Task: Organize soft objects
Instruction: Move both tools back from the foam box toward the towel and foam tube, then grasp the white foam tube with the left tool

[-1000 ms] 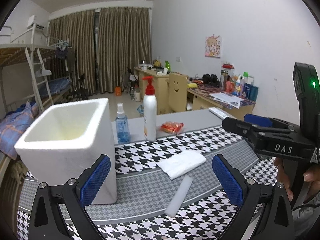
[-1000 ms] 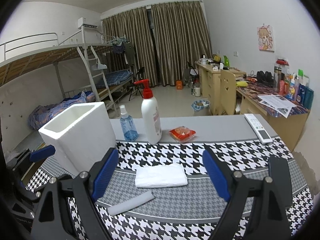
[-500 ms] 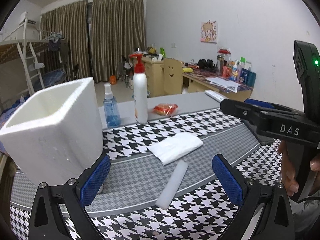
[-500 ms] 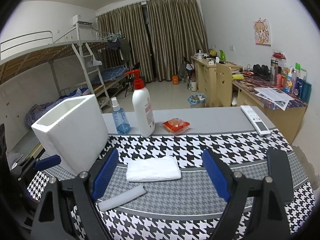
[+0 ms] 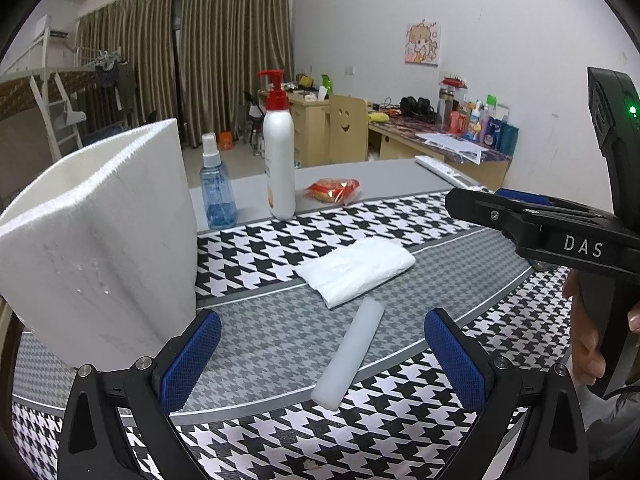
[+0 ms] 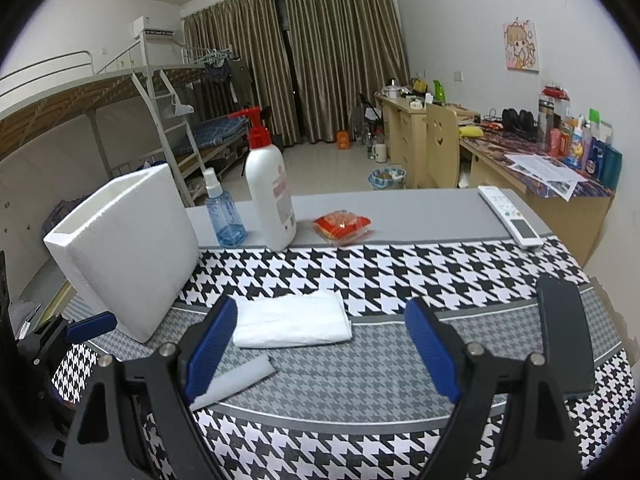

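Observation:
A folded white towel lies on the houndstooth tablecloth; it also shows in the right wrist view. A white foam stick lies in front of it, seen partly behind a finger in the right wrist view. A white foam box stands at the left. My left gripper is open, low over the cloth, with the stick between its fingers' line. My right gripper is open just short of the towel; it shows from the side in the left wrist view.
A white pump bottle, a blue spray bottle and a red snack packet stand along the grey strip at the back. A remote control lies at the back right. A dark phone lies at the right.
Both grippers have dropped lower and moved forward towards the towel and the stick. Nothing on the table has moved.

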Motion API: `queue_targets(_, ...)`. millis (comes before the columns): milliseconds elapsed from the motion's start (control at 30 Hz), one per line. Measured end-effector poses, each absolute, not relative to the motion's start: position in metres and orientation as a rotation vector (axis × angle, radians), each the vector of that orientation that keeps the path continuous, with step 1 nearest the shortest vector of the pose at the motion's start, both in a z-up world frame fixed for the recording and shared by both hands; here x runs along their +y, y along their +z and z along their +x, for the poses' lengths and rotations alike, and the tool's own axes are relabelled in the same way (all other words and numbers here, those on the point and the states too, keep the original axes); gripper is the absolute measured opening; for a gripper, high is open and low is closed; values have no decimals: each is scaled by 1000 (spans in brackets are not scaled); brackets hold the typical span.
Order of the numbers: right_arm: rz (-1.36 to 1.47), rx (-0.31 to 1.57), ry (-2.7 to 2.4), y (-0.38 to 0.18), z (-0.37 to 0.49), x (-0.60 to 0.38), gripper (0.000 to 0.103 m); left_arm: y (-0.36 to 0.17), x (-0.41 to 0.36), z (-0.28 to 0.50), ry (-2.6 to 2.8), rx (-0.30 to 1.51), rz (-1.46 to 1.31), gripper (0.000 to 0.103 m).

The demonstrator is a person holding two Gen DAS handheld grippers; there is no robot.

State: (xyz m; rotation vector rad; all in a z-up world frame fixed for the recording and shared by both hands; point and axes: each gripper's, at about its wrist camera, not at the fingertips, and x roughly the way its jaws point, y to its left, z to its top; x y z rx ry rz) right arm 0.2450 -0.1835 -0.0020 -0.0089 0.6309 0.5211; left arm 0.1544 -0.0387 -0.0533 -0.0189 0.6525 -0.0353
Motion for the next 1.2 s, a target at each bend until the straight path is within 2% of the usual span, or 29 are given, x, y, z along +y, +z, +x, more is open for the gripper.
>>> queue_targets(1200,-41,767,516,-38,275,-166,89,-88,-38,173,-64,761,3,100)
